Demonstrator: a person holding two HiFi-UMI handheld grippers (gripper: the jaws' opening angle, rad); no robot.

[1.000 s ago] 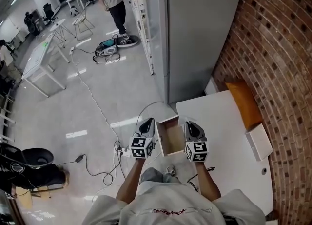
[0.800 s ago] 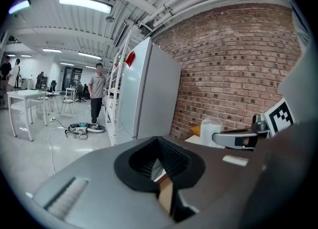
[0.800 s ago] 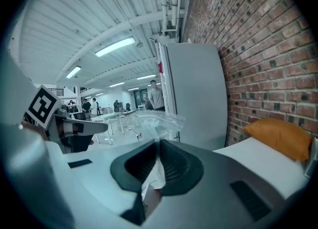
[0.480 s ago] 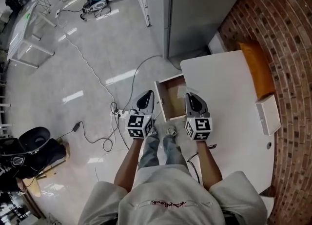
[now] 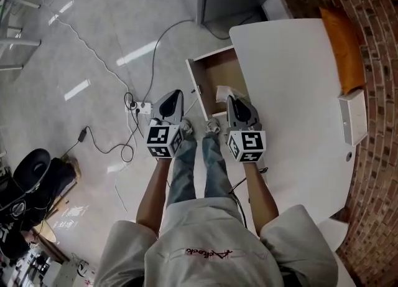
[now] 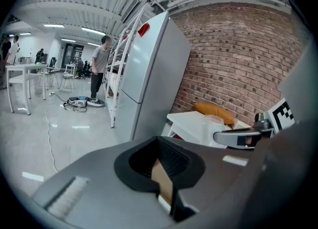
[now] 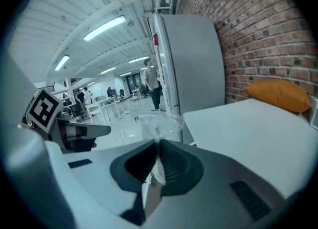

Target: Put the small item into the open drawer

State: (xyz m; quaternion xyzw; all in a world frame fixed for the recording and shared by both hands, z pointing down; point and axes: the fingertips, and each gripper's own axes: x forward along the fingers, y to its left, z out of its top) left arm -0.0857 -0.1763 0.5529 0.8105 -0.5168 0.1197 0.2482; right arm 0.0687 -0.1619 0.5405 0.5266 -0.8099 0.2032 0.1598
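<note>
Where the right claw (image 5: 231, 100) is closed, a small item (image 7: 159, 122) of thin, clear, crinkled plastic is pinched between its ribbed black pads, and the film fans out just past the tips. Seen from the head view, that item hangs over the near end of the open drawer (image 5: 194, 83), just beside the edge of the counter (image 5: 292, 93). The drawer is a shallow box, white outside and bare brown wood inside. The counter is smooth, white and round-cornered.

The left claw (image 5: 176, 94) hangs over the glossy grey floor (image 5: 93, 43), left of the drawer and apart from the item. Its pads meet at the tip with nothing gripped.

A plump orange cushion (image 5: 343, 49) and a flat white box (image 5: 356, 117) lie along the counter's far side against the rough brick wall (image 5: 379, 61).

Each claw carries a marker cube (image 5: 163, 142) with black-and-white squares. The red print on the person's shirt (image 5: 199, 253) is too small to read.
</note>
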